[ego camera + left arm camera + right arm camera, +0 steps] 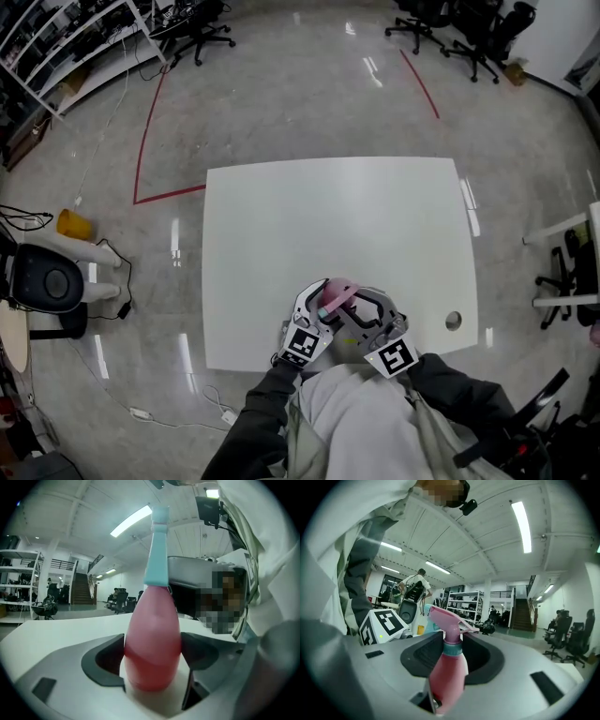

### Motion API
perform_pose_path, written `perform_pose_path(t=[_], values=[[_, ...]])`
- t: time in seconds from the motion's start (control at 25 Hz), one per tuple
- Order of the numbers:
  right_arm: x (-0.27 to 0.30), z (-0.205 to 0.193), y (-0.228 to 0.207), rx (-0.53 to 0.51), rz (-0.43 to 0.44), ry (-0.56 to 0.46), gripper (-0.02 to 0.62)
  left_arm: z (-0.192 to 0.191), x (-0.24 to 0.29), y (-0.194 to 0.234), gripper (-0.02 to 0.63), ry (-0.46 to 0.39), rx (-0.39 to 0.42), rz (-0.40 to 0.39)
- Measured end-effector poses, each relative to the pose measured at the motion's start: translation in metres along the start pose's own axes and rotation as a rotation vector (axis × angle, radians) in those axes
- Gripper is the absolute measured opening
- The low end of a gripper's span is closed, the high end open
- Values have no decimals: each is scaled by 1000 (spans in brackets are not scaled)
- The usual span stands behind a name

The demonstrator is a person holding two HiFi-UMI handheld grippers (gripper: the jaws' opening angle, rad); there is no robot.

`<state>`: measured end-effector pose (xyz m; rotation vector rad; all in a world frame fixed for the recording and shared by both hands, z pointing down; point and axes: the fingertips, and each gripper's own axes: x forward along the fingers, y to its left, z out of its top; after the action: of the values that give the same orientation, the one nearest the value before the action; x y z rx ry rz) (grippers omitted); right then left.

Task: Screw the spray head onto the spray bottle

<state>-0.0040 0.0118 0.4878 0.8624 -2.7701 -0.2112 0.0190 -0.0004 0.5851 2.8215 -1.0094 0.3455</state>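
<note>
Left gripper (pixel 317 307) jaws pressed on sides of pink spray bottle (pixel 152 644), right gripper (pixel 370 312) jaws pinching pink spray head (pixel 446 618) at teal collar atop bottle, all held at 6 o'clock over white table (pixel 337 225) edge

At the bottom of the head view we wear dark, almost black sleeves: the left sleeve (pixel 251 427) and the right sleeve (pixel 461 382). Between them is our pale grey top (pixel 352 422), with a grey-green strap (pixel 433 433) across it. The left hand-held gripper (pixel 317 305) and the right hand-held gripper (pixel 367 311) are light grey and black on the inside. Each has a white cube with black square marks: the left cube (pixel 302 344) and the right cube (pixel 392 356).
</note>
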Motion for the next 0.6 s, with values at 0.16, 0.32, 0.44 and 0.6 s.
perform_pose_path(t=[0.16,0.32,0.44,0.6], values=[[-15,8,-12,127,-71,-38,169,0,1,-1,388,2,-34,-2],[-21,19,-14,17,138,29,170,-2,-1,5,388,9,-12,-31],[-20,35,-20,-196,323,130,173,-3,-4,5,388,41,13,-91],[-18,55,-19,-391,555,237,207,-6,1,-8,385,87,79,-234]])
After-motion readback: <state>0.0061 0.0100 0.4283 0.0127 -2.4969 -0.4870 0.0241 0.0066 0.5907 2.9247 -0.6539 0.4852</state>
